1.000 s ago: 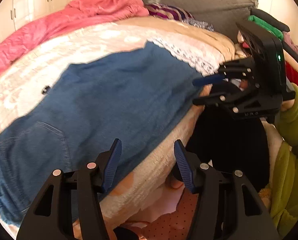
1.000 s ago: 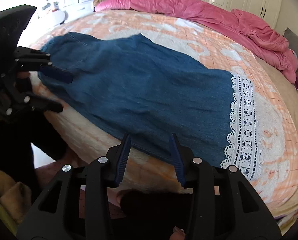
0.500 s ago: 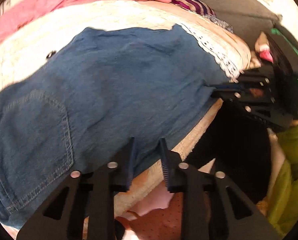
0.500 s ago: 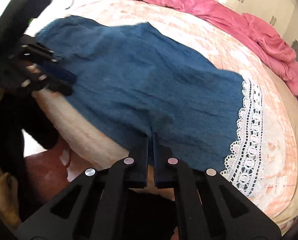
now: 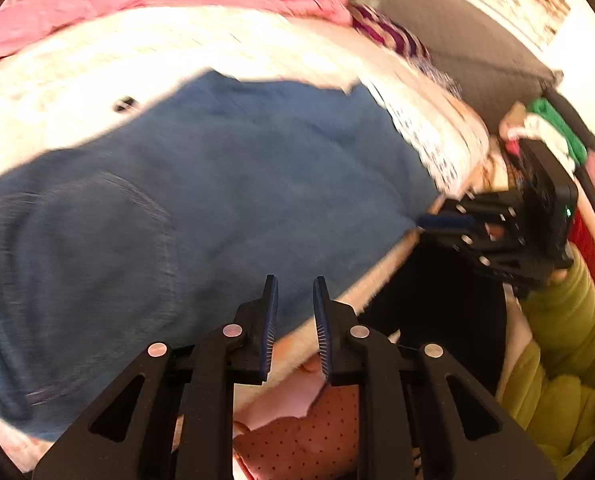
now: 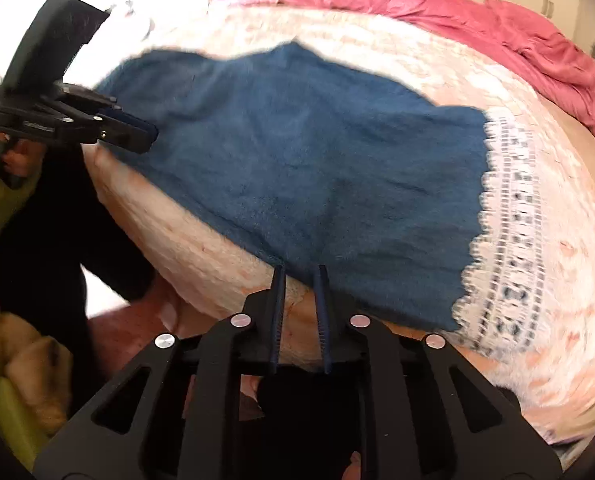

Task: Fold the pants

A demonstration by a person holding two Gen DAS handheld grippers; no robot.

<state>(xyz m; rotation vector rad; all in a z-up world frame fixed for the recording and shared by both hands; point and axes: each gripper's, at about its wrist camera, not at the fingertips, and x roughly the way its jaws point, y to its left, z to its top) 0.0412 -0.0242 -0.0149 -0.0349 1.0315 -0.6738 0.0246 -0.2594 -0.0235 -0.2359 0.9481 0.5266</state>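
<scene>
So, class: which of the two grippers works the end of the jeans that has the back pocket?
The left gripper: the stitched back pocket lies just to its left, while the right gripper sits at the other end, near the white lace.

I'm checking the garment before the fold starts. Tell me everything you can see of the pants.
The pants are blue denim, spread flat along the near edge of the bed, with slight wrinkles. A stitched back pocket shows in the left wrist view. One end lies against a white lace strip. The left gripper and right gripper sit at the near edge with a gap between their fingers; whether either has hold of the cloth cannot be told. The frames are blurred.
</scene>
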